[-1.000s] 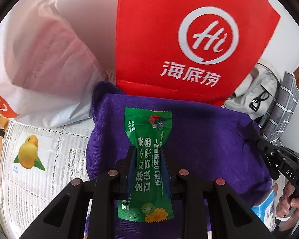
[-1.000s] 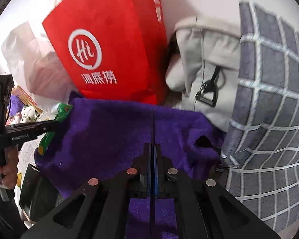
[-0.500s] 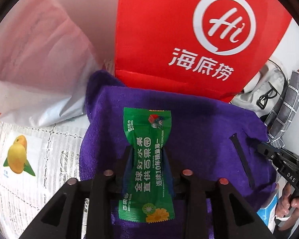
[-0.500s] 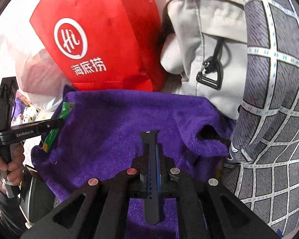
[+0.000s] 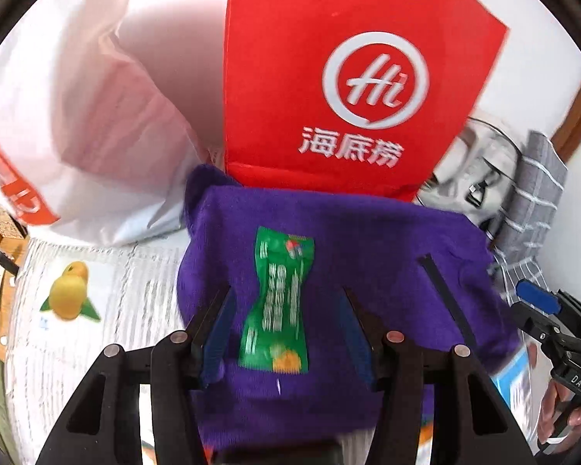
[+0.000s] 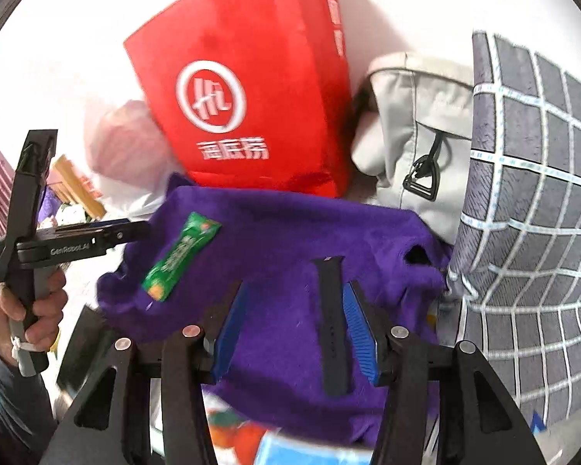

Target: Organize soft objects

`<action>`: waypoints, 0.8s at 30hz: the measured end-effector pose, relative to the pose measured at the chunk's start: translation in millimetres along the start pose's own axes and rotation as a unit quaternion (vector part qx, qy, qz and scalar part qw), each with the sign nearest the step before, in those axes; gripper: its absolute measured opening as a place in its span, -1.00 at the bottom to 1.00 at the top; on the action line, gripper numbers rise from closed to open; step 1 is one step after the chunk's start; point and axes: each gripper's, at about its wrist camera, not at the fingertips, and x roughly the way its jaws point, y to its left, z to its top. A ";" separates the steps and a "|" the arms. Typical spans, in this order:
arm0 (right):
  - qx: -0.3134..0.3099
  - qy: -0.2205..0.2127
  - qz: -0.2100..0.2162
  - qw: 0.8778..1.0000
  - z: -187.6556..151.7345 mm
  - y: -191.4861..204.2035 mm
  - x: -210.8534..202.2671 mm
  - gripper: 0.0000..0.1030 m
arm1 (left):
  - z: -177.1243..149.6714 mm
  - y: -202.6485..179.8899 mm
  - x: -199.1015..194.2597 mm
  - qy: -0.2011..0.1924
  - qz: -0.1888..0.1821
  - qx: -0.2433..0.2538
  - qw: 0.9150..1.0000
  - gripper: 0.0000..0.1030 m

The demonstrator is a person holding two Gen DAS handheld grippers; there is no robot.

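A purple towel [image 5: 368, 248] [image 6: 275, 255] lies spread in front of a red bag. A green snack packet [image 5: 279, 302] [image 6: 180, 257] lies on the towel's left part. A dark watch strap [image 6: 333, 325] [image 5: 445, 298] lies on its right part. My left gripper [image 5: 286, 325] is open, its jaws on either side of the packet and clear of it. My right gripper [image 6: 296, 329] is open, with the strap lying just inside its right finger. The left gripper also shows at the left of the right wrist view [image 6: 97, 238].
A red paper bag with a white logo [image 5: 348, 77] [image 6: 244, 104] stands behind the towel. A white plastic bag [image 5: 77, 124] is to its left, a grey bag [image 6: 414, 147] and a grey checked cloth [image 6: 530, 213] to the right. A placemat with a fruit print [image 5: 69, 294] lies left.
Both grippers have opened. The left one let go of the green packet and the right one let go of the watch strap; both now lie on the towel. Both grippers pulled back slightly.
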 end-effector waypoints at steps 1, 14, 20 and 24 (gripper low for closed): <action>-0.004 -0.002 -0.002 1.000 -4.8 4.7 -7.0 -0.01 | -4.5 1.1 -6.0 -0.002 0.001 0.003 1.000 0.00; 0.001 0.000 0.019 1.000 -100.1 64.0 -86.3 0.00 | -94.3 9.5 -107.1 -0.038 0.015 0.006 0.999 0.00; -0.058 0.007 0.041 0.997 -147.4 113.6 -97.9 -0.01 | -137.6 17.6 -122.1 -0.033 0.008 -0.006 0.999 0.00; -0.108 0.015 0.032 0.994 -168.2 145.2 -89.8 -0.04 | -164.7 28.3 -119.9 -0.019 0.000 -0.019 1.000 0.00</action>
